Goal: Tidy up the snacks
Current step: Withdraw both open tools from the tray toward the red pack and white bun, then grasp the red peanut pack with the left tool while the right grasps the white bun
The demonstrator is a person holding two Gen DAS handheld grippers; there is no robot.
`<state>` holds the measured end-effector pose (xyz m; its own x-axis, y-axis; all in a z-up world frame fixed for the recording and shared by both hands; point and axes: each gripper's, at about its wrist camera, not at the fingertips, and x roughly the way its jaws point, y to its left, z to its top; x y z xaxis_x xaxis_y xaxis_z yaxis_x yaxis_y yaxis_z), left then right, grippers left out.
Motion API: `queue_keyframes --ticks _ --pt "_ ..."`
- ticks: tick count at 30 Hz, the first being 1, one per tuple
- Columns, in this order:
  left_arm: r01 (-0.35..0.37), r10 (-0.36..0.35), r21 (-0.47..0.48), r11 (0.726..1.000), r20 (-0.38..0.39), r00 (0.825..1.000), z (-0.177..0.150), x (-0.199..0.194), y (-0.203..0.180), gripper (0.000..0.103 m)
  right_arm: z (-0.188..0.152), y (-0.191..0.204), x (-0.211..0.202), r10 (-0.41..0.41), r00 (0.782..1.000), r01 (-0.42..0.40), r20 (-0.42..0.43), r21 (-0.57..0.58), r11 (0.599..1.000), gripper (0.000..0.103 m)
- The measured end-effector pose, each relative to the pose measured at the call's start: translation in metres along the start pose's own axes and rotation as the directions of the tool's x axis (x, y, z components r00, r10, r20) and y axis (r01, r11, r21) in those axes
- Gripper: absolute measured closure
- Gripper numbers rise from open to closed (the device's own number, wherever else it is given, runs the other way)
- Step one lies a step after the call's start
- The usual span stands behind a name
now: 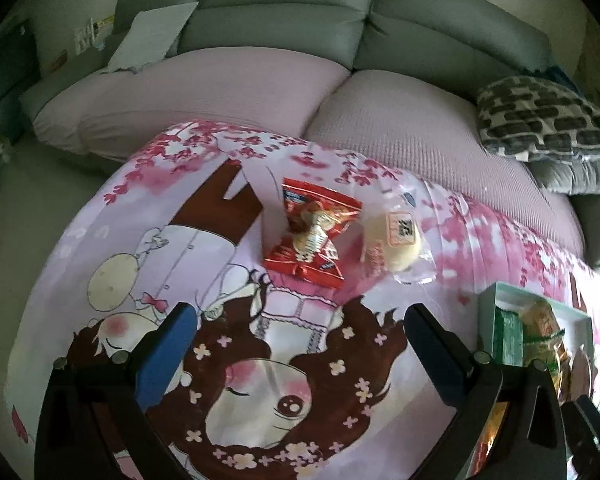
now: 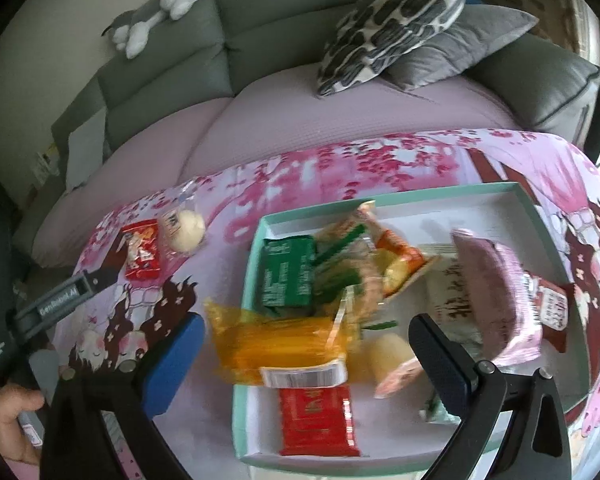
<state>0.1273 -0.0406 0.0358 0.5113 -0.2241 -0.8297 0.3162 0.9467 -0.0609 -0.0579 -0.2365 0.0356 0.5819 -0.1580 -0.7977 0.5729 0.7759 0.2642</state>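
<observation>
A red candy packet (image 1: 310, 230) and a pale bun in clear wrap (image 1: 396, 236) lie on the cartoon-print cloth (image 1: 284, 400), ahead of my open, empty left gripper (image 1: 296, 316). Both also show far left in the right wrist view: the packet (image 2: 142, 250) and the bun (image 2: 186, 230). A mint-green box (image 2: 400, 196) holds several snacks: a green pack (image 2: 286, 276), an orange pack (image 2: 284, 344) blurred over the box's left rim, a red pack (image 2: 318, 420) and a purple pack (image 2: 496, 296). My right gripper (image 2: 304, 332) is open just above the box. The box edge (image 1: 496, 292) shows at right in the left wrist view.
A grey sofa (image 1: 284, 12) with a lilac seat cover (image 1: 400, 120) stands behind the cloth. Patterned and grey cushions (image 2: 396, 24) sit at its right end, a plush toy (image 2: 152, 12) on its back. The left gripper's body (image 2: 56, 304) and a hand (image 2: 12, 420) show at lower left.
</observation>
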Motion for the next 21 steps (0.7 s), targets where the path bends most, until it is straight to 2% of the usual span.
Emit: queue_keyframes --ticks 10,14,18,21 --pt "-0.014 0.018 -0.076 0.997 0.047 0.999 0.011 0.003 0.028 0.0 0.007 0.029 0.018 0.068 0.996 -0.069 -0.05 -0.013 0.998 0.0" --pt "-0.003 0.008 -0.1 0.995 0.05 0.999 0.014 0.011 0.039 0.0 0.021 0.043 0.023 0.074 0.996 -0.075 -0.045 -0.028 0.997 0.0" --pt "-0.016 0.023 -0.083 0.996 0.089 0.996 0.021 0.015 0.043 0.0 0.039 0.062 0.031 0.097 0.994 -0.1 -0.044 -0.069 0.993 0.0" --pt "0.007 0.002 -0.086 0.996 0.105 0.994 0.026 0.023 0.045 0.0 0.057 0.075 0.046 0.132 0.988 -0.14 -0.082 -0.1 0.985 0.0"
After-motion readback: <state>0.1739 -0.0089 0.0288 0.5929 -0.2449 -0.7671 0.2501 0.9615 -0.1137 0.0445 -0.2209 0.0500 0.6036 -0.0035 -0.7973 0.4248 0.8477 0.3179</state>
